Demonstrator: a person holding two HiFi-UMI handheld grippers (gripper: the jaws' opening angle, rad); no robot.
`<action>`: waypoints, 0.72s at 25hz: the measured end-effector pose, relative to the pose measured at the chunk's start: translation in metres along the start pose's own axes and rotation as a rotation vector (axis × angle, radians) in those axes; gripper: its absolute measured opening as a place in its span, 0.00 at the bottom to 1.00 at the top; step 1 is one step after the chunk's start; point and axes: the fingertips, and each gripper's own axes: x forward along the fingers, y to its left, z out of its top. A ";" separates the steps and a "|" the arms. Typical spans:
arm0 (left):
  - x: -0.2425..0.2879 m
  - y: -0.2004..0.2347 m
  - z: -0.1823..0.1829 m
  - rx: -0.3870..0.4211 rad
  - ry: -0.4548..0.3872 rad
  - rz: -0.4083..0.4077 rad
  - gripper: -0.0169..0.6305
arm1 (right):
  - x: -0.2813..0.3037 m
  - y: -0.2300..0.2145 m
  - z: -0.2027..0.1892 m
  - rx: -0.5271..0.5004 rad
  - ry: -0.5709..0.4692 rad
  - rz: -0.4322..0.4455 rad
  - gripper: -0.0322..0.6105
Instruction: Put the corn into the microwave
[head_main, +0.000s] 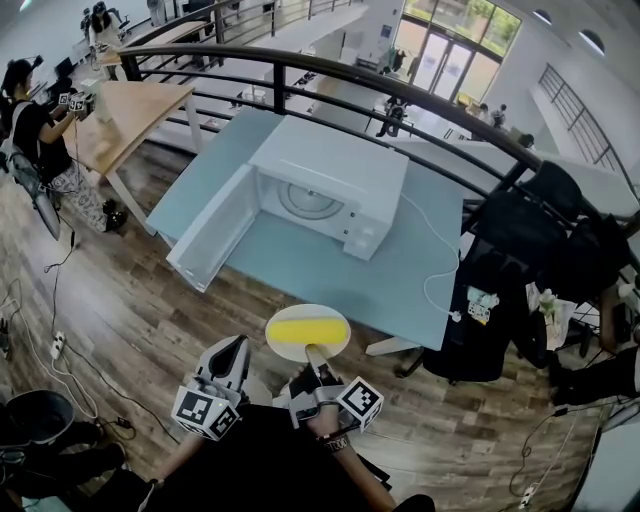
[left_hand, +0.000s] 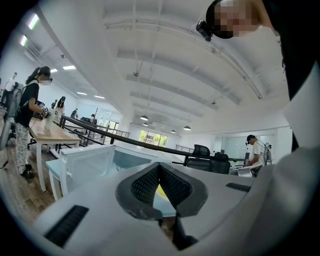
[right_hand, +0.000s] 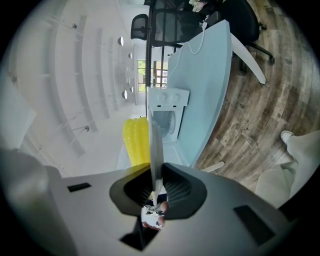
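Yellow corn (head_main: 307, 328) lies on the white plate (head_main: 288, 349) that my right claw (head_main: 315, 356) pinches by its rim, at six o'clock from the open microwave (head_main: 335, 180). My left claw (head_main: 233, 352) is pressed together, empty.

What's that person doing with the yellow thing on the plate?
A person holds a white plate with yellow corn on it, pinched at its rim by the right gripper. The left gripper is shut and empty. The microwave sits on the blue table ahead, door wide open. The corn isn't inside yet.
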 end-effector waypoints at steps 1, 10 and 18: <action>0.001 0.001 0.001 0.001 -0.001 0.002 0.03 | 0.001 0.001 0.001 -0.002 0.000 0.002 0.11; 0.016 -0.004 -0.005 0.002 0.007 -0.003 0.03 | 0.001 -0.001 0.018 0.015 -0.020 -0.027 0.11; 0.031 -0.005 -0.006 -0.012 0.016 -0.006 0.03 | 0.005 -0.003 0.035 0.011 -0.038 -0.017 0.11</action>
